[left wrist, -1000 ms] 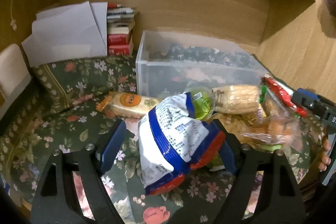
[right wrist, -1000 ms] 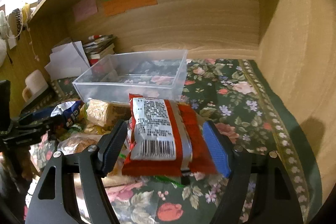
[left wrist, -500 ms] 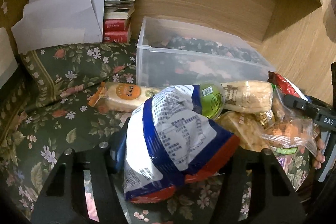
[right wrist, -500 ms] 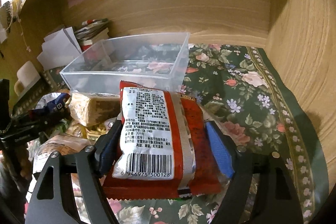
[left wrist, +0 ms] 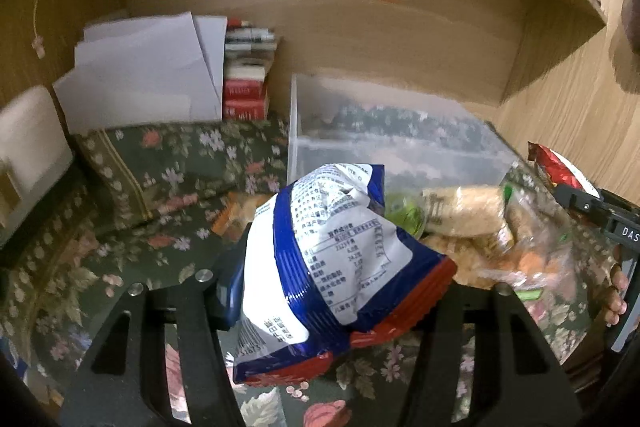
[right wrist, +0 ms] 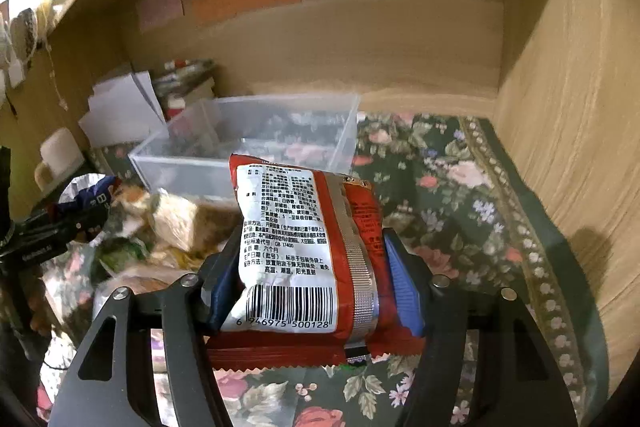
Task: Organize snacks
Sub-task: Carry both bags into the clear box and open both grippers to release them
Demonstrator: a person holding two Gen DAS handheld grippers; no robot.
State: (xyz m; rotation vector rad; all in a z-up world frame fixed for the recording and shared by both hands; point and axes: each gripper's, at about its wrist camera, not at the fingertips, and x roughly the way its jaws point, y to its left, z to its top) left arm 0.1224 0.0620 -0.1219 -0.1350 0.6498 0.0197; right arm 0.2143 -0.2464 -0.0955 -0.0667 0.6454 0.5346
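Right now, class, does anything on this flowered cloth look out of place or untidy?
Yes. The clear plastic bin holds no snacks, while packets lie heaped on the cloth before it. The blue-and-white snack bag looks crumpled in the left hand-held gripper.

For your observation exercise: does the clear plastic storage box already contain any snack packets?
No: the clear plastic storage box shows only the floral cloth through its bottom, with the snack packets piled in front of it.
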